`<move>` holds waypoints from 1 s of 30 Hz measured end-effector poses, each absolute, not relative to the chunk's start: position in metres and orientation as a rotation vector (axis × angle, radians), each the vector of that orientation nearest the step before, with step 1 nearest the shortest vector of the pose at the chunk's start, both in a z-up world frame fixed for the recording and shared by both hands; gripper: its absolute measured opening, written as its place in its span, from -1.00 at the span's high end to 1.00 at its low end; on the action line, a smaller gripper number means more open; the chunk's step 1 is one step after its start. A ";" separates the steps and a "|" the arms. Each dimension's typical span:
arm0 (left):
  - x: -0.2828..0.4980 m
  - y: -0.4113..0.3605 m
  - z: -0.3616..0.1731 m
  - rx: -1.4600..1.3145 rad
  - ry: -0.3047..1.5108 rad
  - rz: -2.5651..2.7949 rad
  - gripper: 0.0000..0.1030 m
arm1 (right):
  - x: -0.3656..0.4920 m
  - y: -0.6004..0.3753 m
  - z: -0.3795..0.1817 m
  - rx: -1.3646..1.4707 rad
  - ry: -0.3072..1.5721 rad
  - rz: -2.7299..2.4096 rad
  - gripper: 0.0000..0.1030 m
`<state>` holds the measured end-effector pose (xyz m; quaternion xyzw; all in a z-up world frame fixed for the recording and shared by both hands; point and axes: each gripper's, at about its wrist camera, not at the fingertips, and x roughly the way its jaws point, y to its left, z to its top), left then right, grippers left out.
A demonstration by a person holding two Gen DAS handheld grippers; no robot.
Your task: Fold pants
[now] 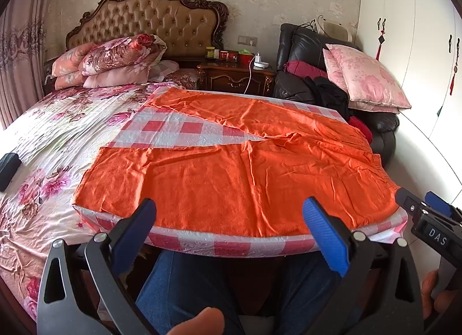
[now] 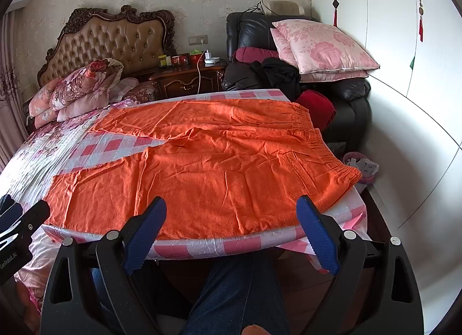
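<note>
Folding not begun: orange pants [image 2: 202, 161] lie flat ahead of left gripper [image 1: 231, 219] and right gripper [image 2: 231, 219], both spread, empty.

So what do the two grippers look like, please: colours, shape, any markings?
Both look the same. The left gripper and the right gripper each have two black, angular plastic arms with triangular cut-outs and silver pivot bolts. The fingers carry blue, textured pads with toothed edges. White letters "DAS" mark the right gripper's side; no cables show.
</note>
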<state>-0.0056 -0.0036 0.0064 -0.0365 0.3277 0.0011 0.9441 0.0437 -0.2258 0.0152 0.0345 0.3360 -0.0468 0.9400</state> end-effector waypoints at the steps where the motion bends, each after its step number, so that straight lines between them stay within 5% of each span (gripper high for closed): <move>1: -0.006 -0.003 0.006 -0.075 0.668 0.002 -0.97 | 0.044 -0.226 0.015 0.070 0.686 -0.096 -0.72; 30: -0.006 -0.007 0.006 -0.087 0.669 -0.005 -0.97 | 0.043 -0.228 0.016 0.074 0.684 -0.095 -0.72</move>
